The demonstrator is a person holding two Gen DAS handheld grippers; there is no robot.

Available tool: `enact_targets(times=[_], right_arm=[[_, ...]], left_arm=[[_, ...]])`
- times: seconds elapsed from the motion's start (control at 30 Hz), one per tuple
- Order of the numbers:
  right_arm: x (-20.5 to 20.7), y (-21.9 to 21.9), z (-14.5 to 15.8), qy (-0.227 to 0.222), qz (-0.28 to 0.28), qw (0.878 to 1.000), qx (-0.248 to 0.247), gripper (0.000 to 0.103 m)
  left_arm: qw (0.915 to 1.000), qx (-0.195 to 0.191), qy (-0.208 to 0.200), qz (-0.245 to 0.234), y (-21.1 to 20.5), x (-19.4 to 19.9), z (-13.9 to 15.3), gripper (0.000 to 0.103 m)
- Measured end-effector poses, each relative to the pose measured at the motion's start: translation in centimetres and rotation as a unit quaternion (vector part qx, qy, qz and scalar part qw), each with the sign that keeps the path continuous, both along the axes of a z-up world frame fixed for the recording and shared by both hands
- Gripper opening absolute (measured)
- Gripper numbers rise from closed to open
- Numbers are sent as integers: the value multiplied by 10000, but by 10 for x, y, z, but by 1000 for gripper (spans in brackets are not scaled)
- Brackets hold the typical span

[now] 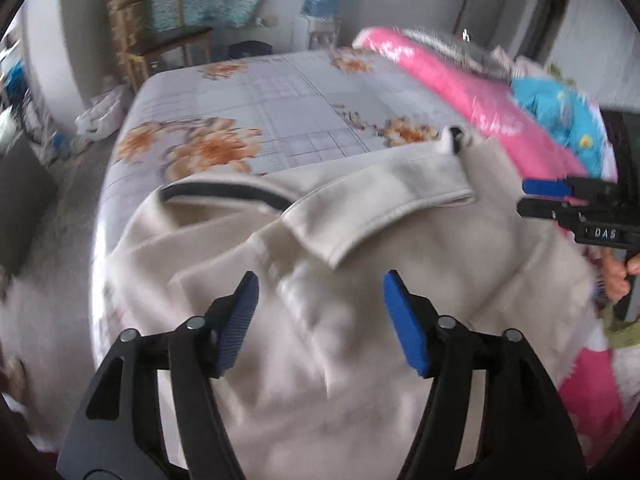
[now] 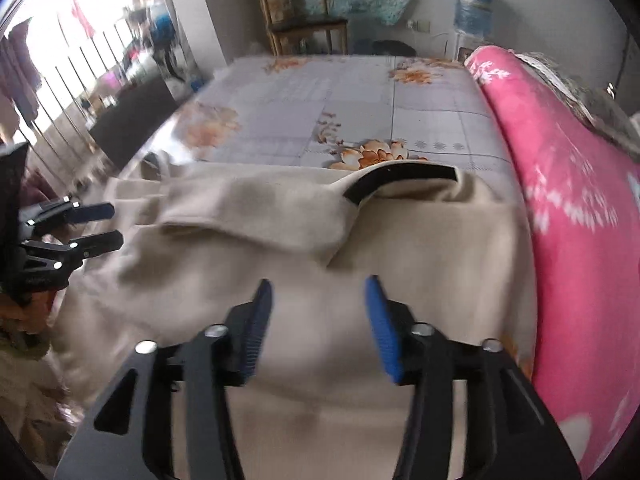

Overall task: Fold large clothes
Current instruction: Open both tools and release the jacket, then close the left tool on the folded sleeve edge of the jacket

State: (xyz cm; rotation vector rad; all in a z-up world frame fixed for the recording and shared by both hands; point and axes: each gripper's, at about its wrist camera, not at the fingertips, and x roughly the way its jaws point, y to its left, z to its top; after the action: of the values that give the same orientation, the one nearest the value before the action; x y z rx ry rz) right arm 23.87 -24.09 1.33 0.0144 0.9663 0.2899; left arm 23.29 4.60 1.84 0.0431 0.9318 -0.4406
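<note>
left wrist view: cream garment spread rumpled on floral bed, sleeve folded across. left claw spread, hovering empty above. right claw spread too, beside pink quilt.

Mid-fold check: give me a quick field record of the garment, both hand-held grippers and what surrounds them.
garment: cream fleece garment with dark trim, spread on the bed, one sleeve folded across
surface: grey floral bedsheet
left hand-held gripper: open, above the garment, holding nothing
right hand-held gripper: open, above the garment, holding nothing
beside garment: pink patterned quilt, on the right
</note>
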Motion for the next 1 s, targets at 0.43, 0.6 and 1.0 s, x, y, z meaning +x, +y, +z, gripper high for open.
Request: enact_targets(times=[0.43, 0.6, 1.0], right_arm=[[-112, 36, -66, 125, -37, 9999, -14, 80], [-116, 37, -71, 45, -132, 9999, -37, 80], [-118, 37, -72, 65, -198, 9998, -6, 81]], left_arm=[[9872, -495, -171, 1504, 81, -154, -33, 68], [9857, -136, -397, 1634, 84, -156, -41, 57], [9846, -1212, -360, 1209, 100, -147, -48, 27]])
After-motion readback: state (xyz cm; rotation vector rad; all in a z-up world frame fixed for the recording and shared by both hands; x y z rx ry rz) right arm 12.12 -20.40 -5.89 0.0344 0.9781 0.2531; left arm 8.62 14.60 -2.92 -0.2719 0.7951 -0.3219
